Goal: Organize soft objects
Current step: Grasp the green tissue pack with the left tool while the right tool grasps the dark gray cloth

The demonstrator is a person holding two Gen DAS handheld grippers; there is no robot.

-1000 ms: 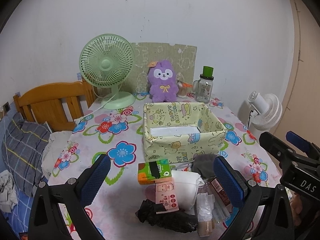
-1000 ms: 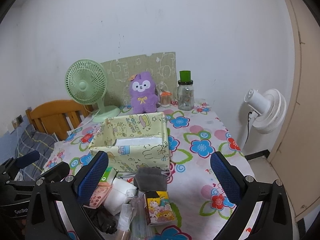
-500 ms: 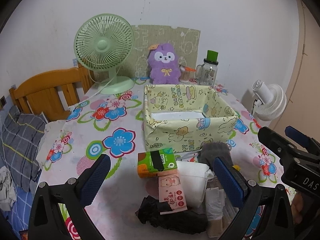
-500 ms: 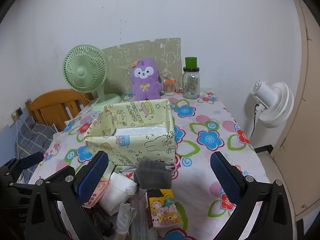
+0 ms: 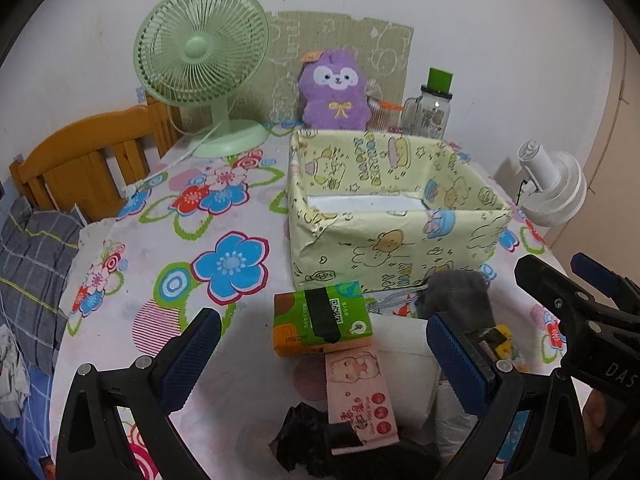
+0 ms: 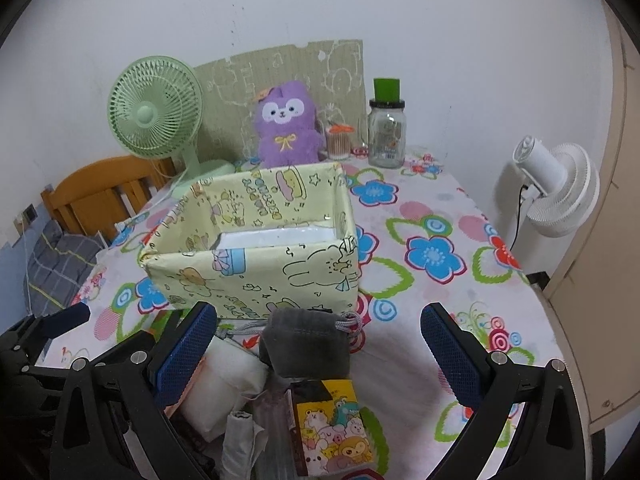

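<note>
Soft objects sit in a small heap on the floral tablecloth (image 5: 224,220), just in front of the yellow cartoon-print box (image 5: 396,216). Green tissue pack (image 5: 322,316) lies flat nearest the box's front wall, long axis running left-right in the left wrist view, slightly skewed. Pink tissue pack (image 5: 362,392) touches its near edge, long axis pointing roughly away from the box toward the camera. Grey drawstring pouch (image 6: 306,346) sits by the box's front right corner, cord end toward the box. White soft bundle (image 6: 222,384) lies between the packs and the pouch. Box is open-topped w/ white bottom showing; nothing visible inside.

Left gripper (image 5: 320,364) hangs over the heap w/ jaws spread wide, holding nothing; green and pink packs lie btwn the fingers. Right gripper (image 6: 318,354) likewise wide apart & empty, pouch btwn its fingers.

Left view only: black crumpled item (image 5: 304,440) under the pink pack's near end. Right view only: yellow animal-print pack (image 6: 334,428) just in front of the pouch, plus clear plastic-wrapped bits (image 6: 244,440) beside it.

Behind the box: green fan (image 5: 202,46), purple plush (image 5: 334,90), glass jar (image 6: 387,134) by the wall.
</note>
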